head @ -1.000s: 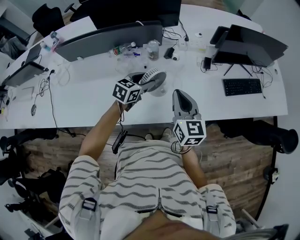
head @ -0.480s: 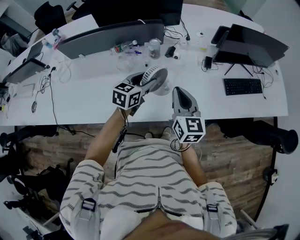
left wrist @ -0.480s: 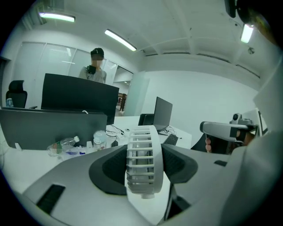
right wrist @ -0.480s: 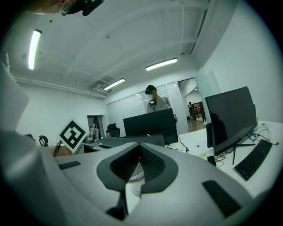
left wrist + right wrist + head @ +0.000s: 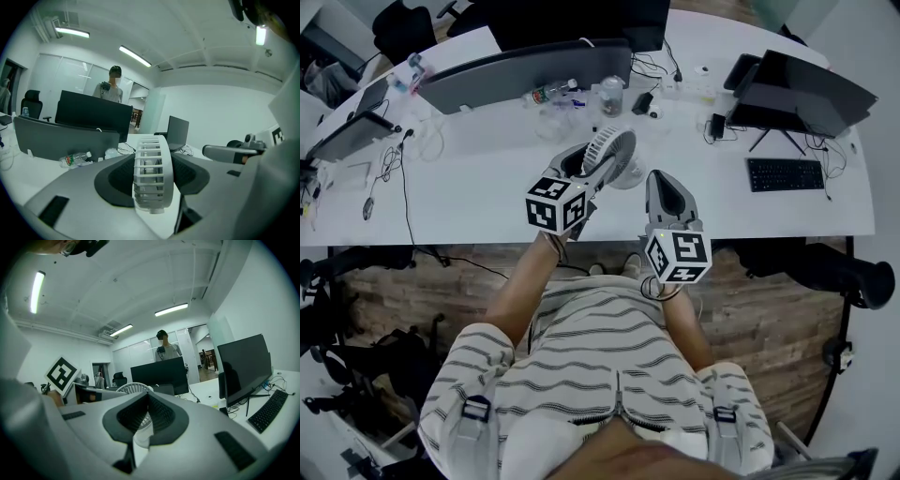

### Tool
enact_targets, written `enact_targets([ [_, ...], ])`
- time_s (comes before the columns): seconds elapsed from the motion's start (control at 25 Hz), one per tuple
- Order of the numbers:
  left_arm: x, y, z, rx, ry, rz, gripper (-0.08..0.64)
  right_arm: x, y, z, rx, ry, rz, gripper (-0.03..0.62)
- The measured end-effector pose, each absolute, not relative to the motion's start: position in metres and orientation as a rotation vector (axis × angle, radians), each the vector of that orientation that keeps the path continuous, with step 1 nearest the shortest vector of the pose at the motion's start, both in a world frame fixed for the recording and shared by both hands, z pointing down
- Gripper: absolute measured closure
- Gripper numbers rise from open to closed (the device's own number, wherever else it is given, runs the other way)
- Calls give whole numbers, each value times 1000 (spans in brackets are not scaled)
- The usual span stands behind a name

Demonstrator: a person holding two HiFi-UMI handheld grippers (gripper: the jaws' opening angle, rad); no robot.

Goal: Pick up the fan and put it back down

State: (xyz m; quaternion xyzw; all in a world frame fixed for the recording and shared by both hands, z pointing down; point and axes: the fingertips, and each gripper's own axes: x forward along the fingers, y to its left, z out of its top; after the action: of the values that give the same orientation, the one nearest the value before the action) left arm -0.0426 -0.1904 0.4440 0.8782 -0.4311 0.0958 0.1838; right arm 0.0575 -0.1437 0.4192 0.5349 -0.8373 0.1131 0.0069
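A small white fan (image 5: pixel 610 148) with a round grille is held edge-on between the jaws of my left gripper (image 5: pixel 597 162), over the middle of the white desk (image 5: pixel 487 202). In the left gripper view the fan (image 5: pixel 151 174) fills the gap between the two dark pads, and the gripper (image 5: pixel 152 180) is shut on its grille. My right gripper (image 5: pixel 662 186) hovers just right of the fan, jaws together with nothing between them. In the right gripper view, the fan (image 5: pixel 132 387) shows beyond the shut gripper (image 5: pixel 148 397).
A long dark monitor (image 5: pixel 525 73) and a plastic bottle (image 5: pixel 547 94) stand behind the fan, with cables around them. A keyboard (image 5: pixel 786 173) and a laptop (image 5: pixel 797 89) lie at the right. A person (image 5: pixel 110 89) stands beyond the monitors.
The left gripper has risen a little with the fan in it, and its marker cube has drawn nearer to the head camera. The right gripper has barely moved.
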Motion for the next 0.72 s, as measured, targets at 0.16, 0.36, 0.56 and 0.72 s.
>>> enact_targets([
  [0.16, -45, -186, 432, 2470, -1300, 228, 334, 56, -145, 416, 1680, -2620, 350, 580],
  [0.36, -45, -178, 421, 2461, -1348, 166, 334, 53, -146, 413, 1685, -2624, 345, 580],
  [0.56, -45, -171, 410, 2477, -1414, 134, 334, 49, -147, 410, 1686, -2624, 337, 580],
  [0.72, -45, -167, 403, 2489, -1448, 108, 334, 47, -148, 408, 1684, -2624, 331, 580],
])
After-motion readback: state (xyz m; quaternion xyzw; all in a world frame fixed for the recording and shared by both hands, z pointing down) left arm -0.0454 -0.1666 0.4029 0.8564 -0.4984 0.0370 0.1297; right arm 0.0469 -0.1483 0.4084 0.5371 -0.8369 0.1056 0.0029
